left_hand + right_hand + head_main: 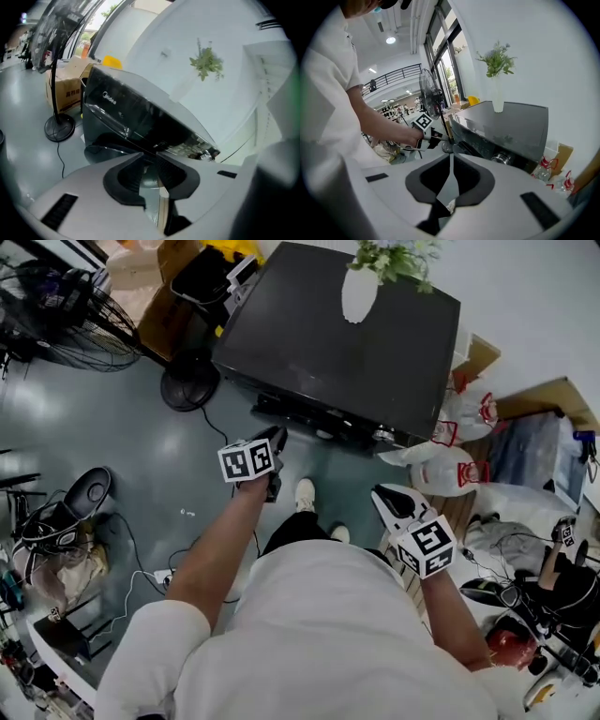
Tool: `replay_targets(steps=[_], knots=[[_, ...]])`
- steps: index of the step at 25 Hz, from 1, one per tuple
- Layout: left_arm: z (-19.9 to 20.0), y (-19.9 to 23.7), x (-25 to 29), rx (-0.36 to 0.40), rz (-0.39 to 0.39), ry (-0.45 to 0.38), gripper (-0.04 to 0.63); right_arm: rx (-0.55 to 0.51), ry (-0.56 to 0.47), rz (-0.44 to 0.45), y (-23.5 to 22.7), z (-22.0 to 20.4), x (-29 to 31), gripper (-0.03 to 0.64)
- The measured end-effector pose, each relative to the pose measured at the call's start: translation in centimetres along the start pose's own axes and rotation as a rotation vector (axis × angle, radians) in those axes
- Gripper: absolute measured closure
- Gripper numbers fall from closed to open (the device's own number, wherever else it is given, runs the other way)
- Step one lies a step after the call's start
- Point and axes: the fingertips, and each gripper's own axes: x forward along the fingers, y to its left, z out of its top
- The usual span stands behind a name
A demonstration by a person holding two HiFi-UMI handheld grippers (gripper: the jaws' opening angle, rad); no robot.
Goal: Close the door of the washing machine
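The dark washing machine (pixel 347 334) stands ahead of me; its glossy front (pixel 122 117) faces the left gripper view. A white vase with green sprigs (pixel 361 287) stands on its lid. The round door's rim (pixel 101 150) shows low on the front, and a dark part (pixel 295 413) juts out from the front in the head view; how far the door is ajar I cannot tell. My left gripper (pixel 277 439) is shut and empty, a short way in front of the machine. My right gripper (pixel 382 495), also shut and empty, hangs farther back near the machine's right corner (pixel 506 126).
A standing fan's round base (pixel 187 382) and its cable lie on the floor left of the machine, with cardboard boxes (pixel 65 91) behind. White plastic bags (pixel 450 465) sit at the machine's right. The person's shoes (pixel 305 493) are just before the machine.
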Motion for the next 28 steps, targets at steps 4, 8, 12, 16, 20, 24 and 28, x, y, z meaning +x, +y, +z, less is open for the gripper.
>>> replay_targets(steps=[4, 8, 12, 16, 20, 24, 28], knots=[[-2.0, -5.5, -4.1, 0.115, -0.050, -0.023, 0.518, -0.020, -0.024, 0.018, 0.1, -1.2, -2.5, 0.588], [-4.6, -12.0, -8.2, 0.216, -0.139, -0.050, 0.534, -0.031, -0.038, 0.045, 0.7, -2.8, -4.8, 0.599], [-7.3, -18.3, -12.0, 0.330, -0.226, -0.059, 0.546, -0.046, -0.050, 0.084, 1.9, -4.0, -6.8, 0.607], [-9.3, -22.6, -14.9, 0.399, -0.276, -0.079, 0.551, -0.072, -0.061, 0.111, 2.9, -4.6, -8.1, 0.607], [-10.9, -25.3, -16.7, 0.441, -0.308, -0.081, 0.552, -0.088, -0.070, 0.123, 3.6, -4.9, -9.5, 0.607], [-11.7, -26.4, -17.6, 0.474, -0.317, -0.083, 0.552, -0.098, -0.089, 0.123, 3.8, -4.9, -10.6, 0.608], [-12.0, -27.0, -17.8, 0.485, -0.321, -0.088, 0.552, -0.096, -0.099, 0.120, 4.2, -5.0, -11.4, 0.608]])
